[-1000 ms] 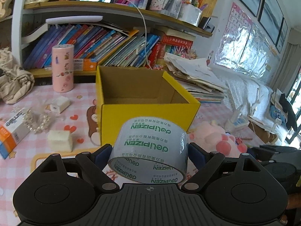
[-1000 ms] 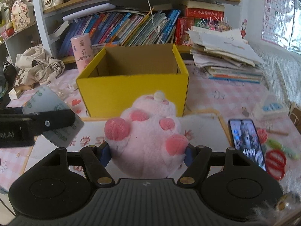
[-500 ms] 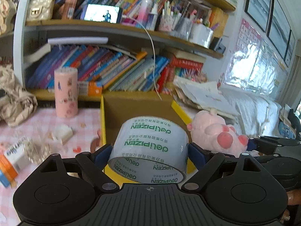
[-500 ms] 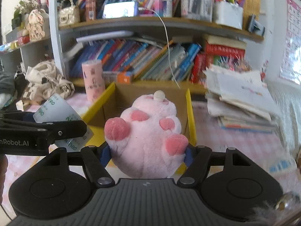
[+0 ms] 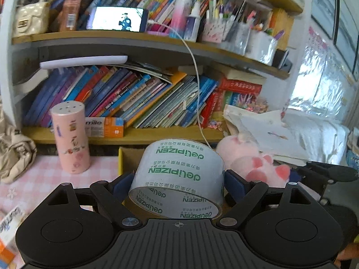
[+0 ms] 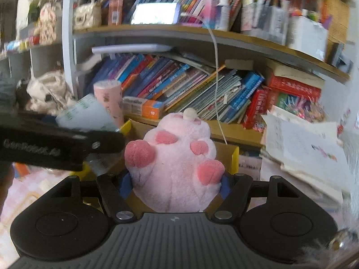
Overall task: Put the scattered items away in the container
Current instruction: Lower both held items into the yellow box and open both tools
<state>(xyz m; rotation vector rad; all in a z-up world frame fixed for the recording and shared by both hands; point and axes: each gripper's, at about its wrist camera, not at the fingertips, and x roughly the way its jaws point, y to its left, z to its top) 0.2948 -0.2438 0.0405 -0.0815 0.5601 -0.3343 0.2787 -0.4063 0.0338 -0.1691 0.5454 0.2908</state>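
Observation:
My left gripper [image 5: 178, 182] is shut on a roll of clear tape [image 5: 179, 174] with green lettering, held above the yellow cardboard box [image 5: 121, 159], whose far left corner shows behind the roll. My right gripper [image 6: 175, 182] is shut on a pink plush toy [image 6: 175, 163] with darker pink paws, held above the same box [image 6: 234, 157]. In the right wrist view the left gripper [image 6: 62, 143] and its tape [image 6: 87, 116] show at the left. In the left wrist view the plush toy [image 5: 251, 159] and the right gripper's arm [image 5: 329, 172] show at the right.
A pink cylinder [image 5: 70, 137] stands on the pink checked tablecloth [image 5: 29, 179] left of the box. An orange-and-white carton [image 5: 9, 228] lies at the near left. Bookshelves [image 5: 134, 98] stand behind, a paper stack [image 6: 303, 148] to the right, a cloth bag [image 5: 15, 150] far left.
Both grippers have risen and moved forward over the box with their loads. The box has dropped low in both views and the shelves now fill them.

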